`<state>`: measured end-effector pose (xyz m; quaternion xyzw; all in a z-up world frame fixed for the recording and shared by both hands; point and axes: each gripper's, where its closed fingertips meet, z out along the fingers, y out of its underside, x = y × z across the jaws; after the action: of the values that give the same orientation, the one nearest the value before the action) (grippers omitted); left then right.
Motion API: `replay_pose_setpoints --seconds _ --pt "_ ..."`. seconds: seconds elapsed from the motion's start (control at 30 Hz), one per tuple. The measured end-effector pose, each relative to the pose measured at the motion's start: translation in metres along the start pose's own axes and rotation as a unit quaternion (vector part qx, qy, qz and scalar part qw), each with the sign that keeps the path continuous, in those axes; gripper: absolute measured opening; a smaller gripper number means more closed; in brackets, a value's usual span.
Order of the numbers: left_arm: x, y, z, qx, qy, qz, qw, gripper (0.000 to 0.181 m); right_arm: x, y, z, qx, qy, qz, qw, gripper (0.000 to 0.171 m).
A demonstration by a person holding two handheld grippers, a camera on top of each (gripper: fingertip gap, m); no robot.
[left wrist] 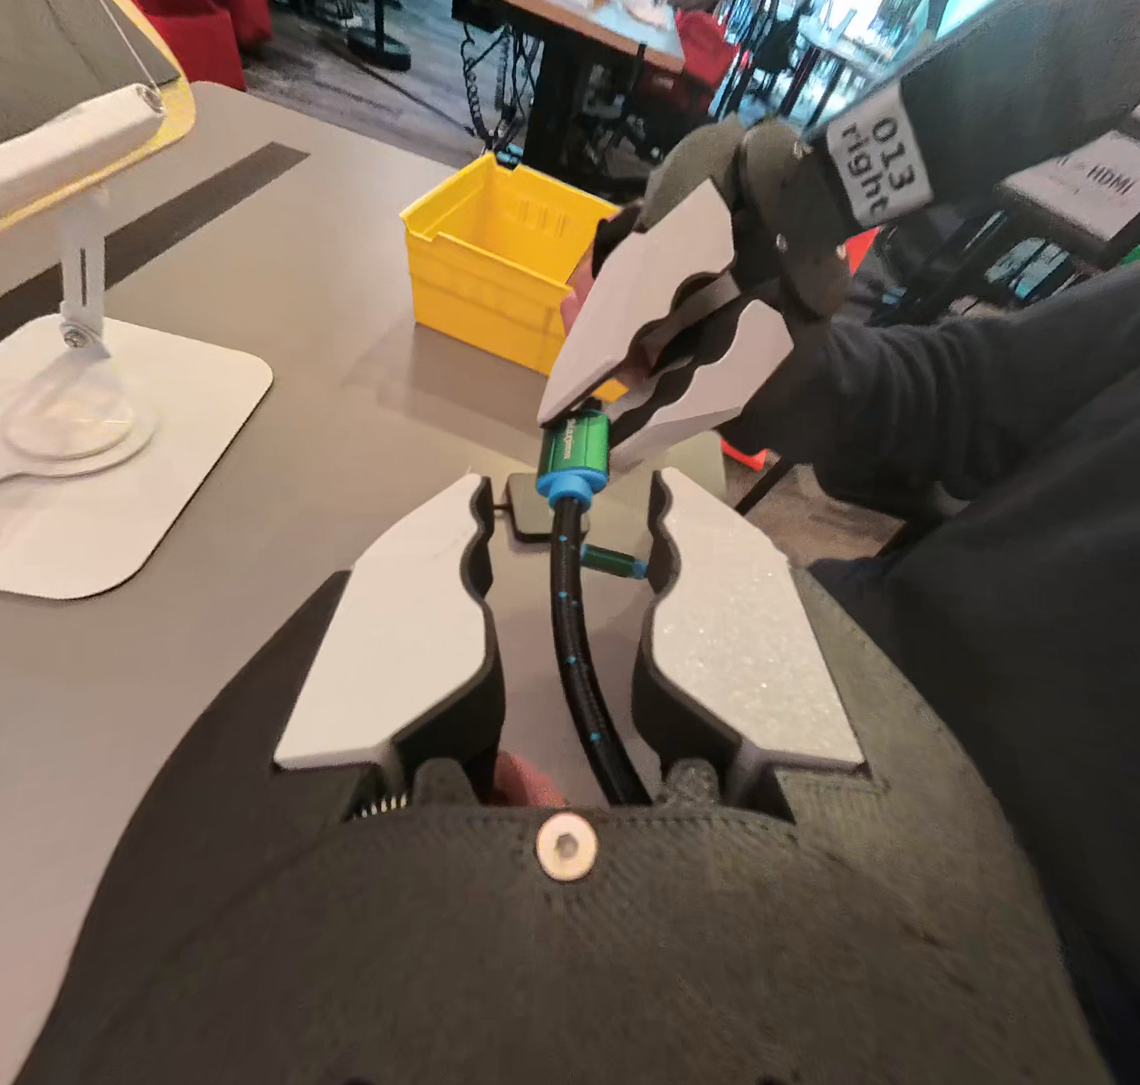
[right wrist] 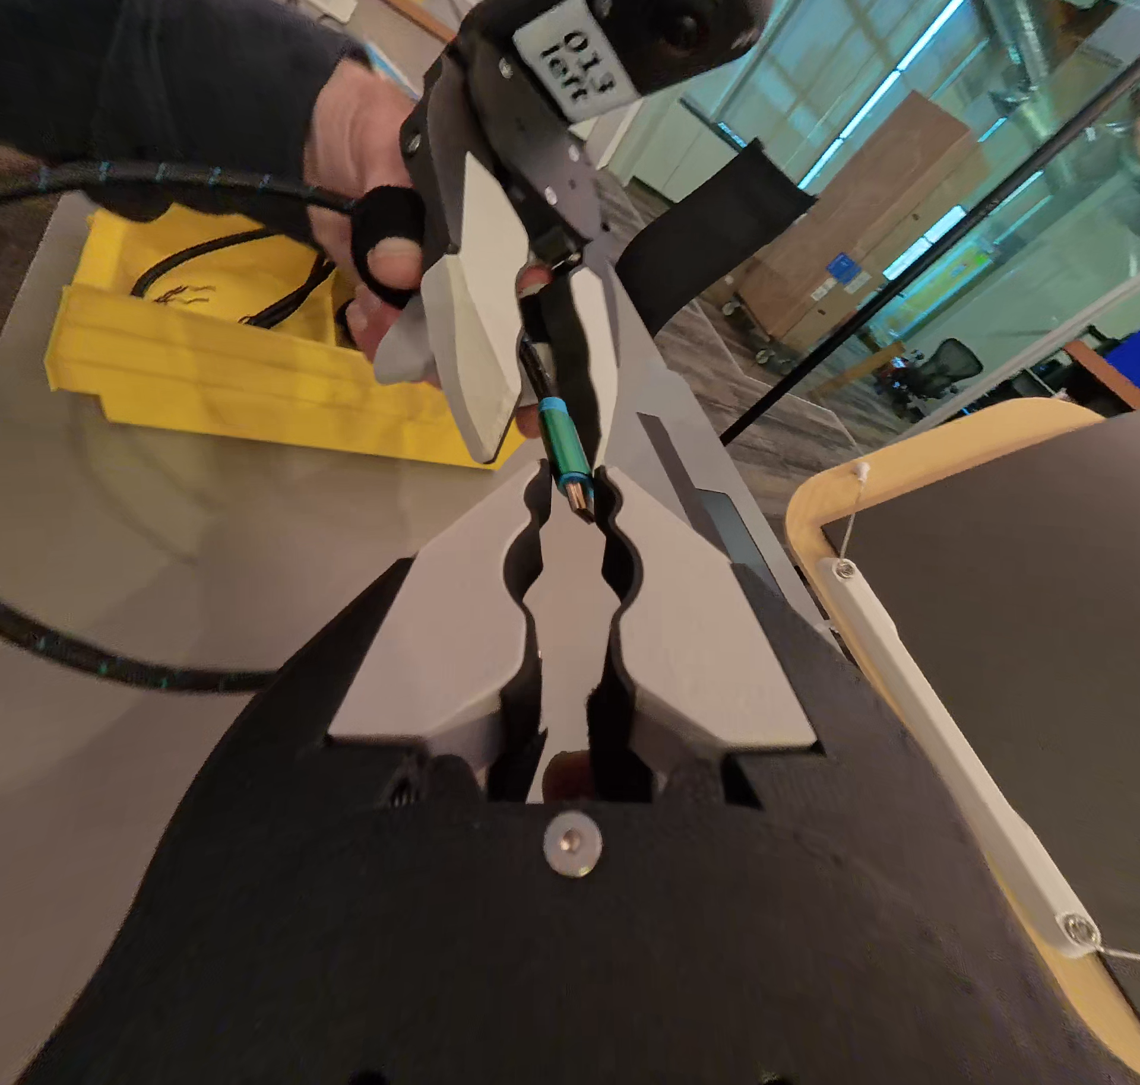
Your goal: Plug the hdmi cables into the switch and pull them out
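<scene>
Our left gripper (left wrist: 570,516), spread, straddles the cable (left wrist: 570,654); its green plug (left wrist: 572,446) points far toward our right gripper (right wrist: 577,488), whose tips pinch it

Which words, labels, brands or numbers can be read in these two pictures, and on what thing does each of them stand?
I do not copy writing out; these things bear it:
Grey tag on the right gripper: large, clear print.
Second grey tag on the left gripper: clear print.
Green plug: small, blurred print.
Dark box in the background: pale print.
Blue stickers on cardboard boxes: too small to read.
</scene>
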<state>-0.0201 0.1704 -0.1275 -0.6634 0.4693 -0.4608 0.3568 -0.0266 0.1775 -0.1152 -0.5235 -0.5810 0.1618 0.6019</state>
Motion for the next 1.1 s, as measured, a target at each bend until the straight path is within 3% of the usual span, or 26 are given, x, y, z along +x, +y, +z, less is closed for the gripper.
replay_pose_setpoints --seconds 0.17,0.3,0.53,0.67,1.1 --pt "-0.004 -0.019 -0.005 0.11 -0.005 -0.062 0.992 0.03 0.007 -0.002 -0.001 0.001 0.048 -0.012 0.999 0.012" --pt "0.001 -0.023 -0.005 0.145 -0.013 -0.082 0.986 0.02 0.008 -0.006 -0.002 0.006 0.065 -0.018 0.998 0.013" --pt "0.006 -0.021 -0.006 0.18 -0.014 -0.095 0.979 0.029 0.008 -0.01 -0.001 0.008 0.084 -0.018 0.996 0.013" --pt "0.005 -0.03 -0.013 0.228 -0.04 -0.082 0.969 0.021 0.008 -0.014 -0.001 0.018 0.087 -0.001 0.996 0.013" --pt "0.012 -0.03 -0.014 0.209 -0.079 -0.02 0.974 0.021 0.008 -0.022 -0.004 0.029 0.091 0.011 0.995 0.014"
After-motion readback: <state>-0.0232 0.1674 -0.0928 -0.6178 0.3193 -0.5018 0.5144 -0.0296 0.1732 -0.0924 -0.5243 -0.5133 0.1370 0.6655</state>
